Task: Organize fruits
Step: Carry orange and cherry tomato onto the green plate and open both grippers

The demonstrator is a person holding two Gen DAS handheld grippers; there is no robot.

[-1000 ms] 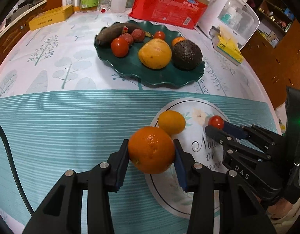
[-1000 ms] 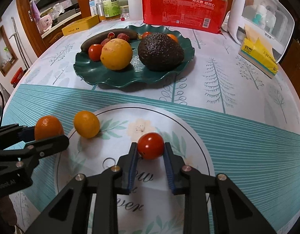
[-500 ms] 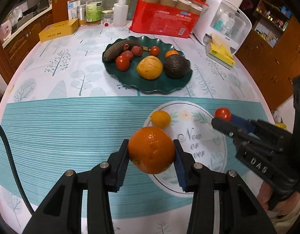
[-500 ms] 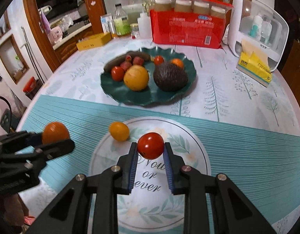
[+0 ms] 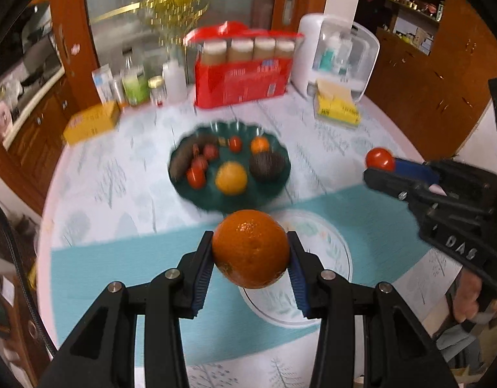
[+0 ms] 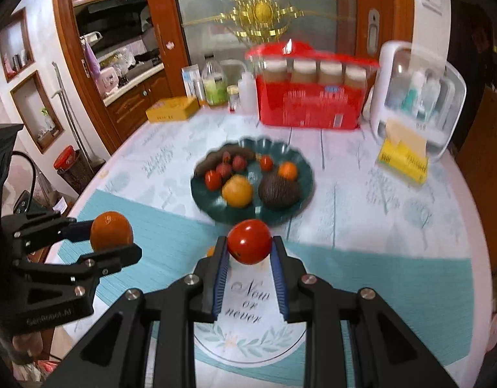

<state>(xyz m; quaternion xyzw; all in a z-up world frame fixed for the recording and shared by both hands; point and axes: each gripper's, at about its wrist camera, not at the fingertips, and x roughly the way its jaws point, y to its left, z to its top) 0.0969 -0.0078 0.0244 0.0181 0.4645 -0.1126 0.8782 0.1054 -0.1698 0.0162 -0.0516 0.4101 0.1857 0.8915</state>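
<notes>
The left gripper [image 5: 251, 252] is clenching an orange [image 5: 251, 248] between its blue pads, holding it in the air above the teal placemat [image 5: 119, 274]. The right gripper [image 6: 249, 252] is grasping a red tomato [image 6: 249, 242] the same way, hanging over the round white mat [image 6: 248, 323] printed "Now or never". Beyond both, a dark green scalloped plate [image 6: 300, 207] is carrying what is probably an avocado [image 6: 279, 190], a yellow-orange citrus fruit [image 6: 237, 190] and several small red fruits, though blur is softening them.

Round placemat [image 6: 248, 339]: "Now or never". Right gripper [image 5: 382, 169] body: "DAS". Left gripper [image 6: 114, 241] body lettering: blurred.
</notes>
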